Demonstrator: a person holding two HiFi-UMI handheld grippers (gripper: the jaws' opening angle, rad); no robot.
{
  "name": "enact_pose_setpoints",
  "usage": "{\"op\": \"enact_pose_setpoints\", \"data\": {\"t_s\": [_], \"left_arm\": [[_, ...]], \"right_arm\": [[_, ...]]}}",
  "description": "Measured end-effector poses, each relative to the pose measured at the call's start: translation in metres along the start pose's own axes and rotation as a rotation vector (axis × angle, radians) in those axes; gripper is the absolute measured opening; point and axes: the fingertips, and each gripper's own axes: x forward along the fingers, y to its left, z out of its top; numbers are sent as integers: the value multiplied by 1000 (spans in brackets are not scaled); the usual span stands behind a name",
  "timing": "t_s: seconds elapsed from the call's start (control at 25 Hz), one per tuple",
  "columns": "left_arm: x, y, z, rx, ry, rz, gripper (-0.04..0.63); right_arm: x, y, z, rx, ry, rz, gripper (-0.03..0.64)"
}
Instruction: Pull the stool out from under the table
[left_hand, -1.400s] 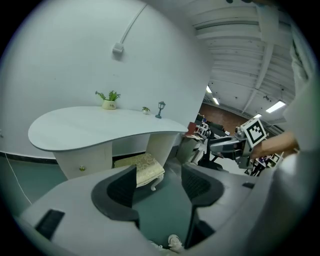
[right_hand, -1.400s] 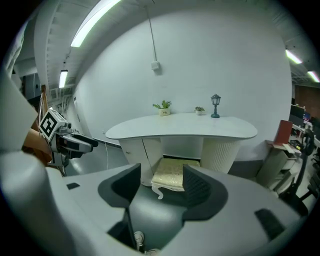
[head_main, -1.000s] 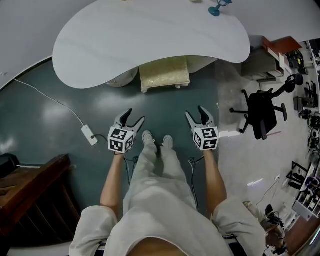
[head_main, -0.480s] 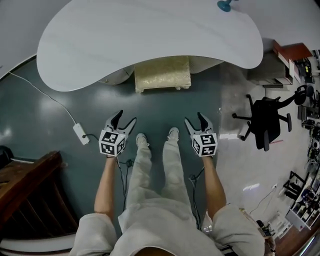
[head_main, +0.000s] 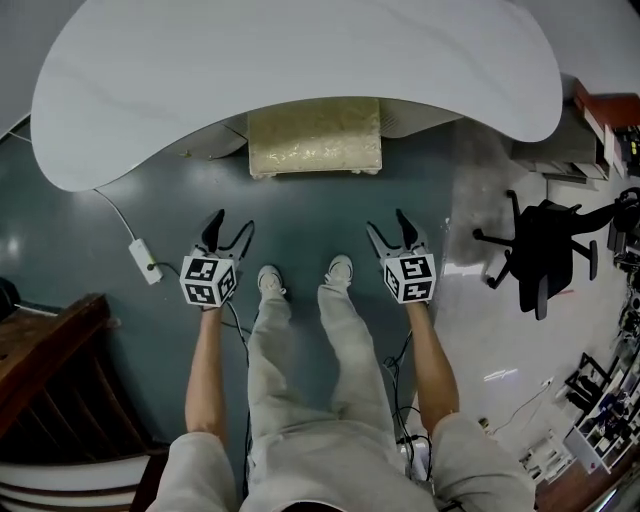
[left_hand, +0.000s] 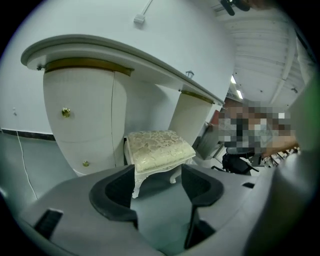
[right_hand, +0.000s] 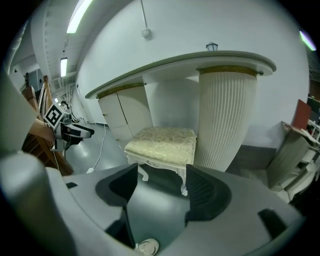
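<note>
**Both grippers spread; stool partly under the table**

Head view: The stool (head_main: 315, 137) stands on the dark floor. Its back part is under the front edge of the table (head_main: 300, 60), and the front of its cushion shows. The person faces it. The left gripper (head_main: 230, 225) and the right gripper (head_main: 388, 228) are on either side of the 2 shoes (head_main: 340, 268). Both point toward the stool, well apart from it, with jaws spread.

Left gripper view: The 2 jaws stand apart with nothing between them. Beyond the gap, the stool stands on white carved legs between the table's 2 pedestals, touched by nothing.

Right gripper view: The jaws are apart and have just been opening wider, with only bare floor between the pads. The stool stands further off, just beside the ribbed pedestal (right_hand: 227, 120) on its right.
</note>
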Motion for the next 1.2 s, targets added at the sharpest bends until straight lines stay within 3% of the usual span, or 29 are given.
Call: {"op": "enact_pose_setpoints", "data": {"t_s": [0.68, 0.92, 1.2], "left_arm": [[161, 67, -95, 68, 6, 17, 275], [202, 90, -108, 104, -17, 43, 287], [237, 93, -109, 126, -35, 20, 295]], "right_arm": [[170, -61, -90, -33, -5, -44, 357], [216, -79, -108, -76, 8, -67, 373], [245, -95, -102, -113, -9, -88, 370]]}}
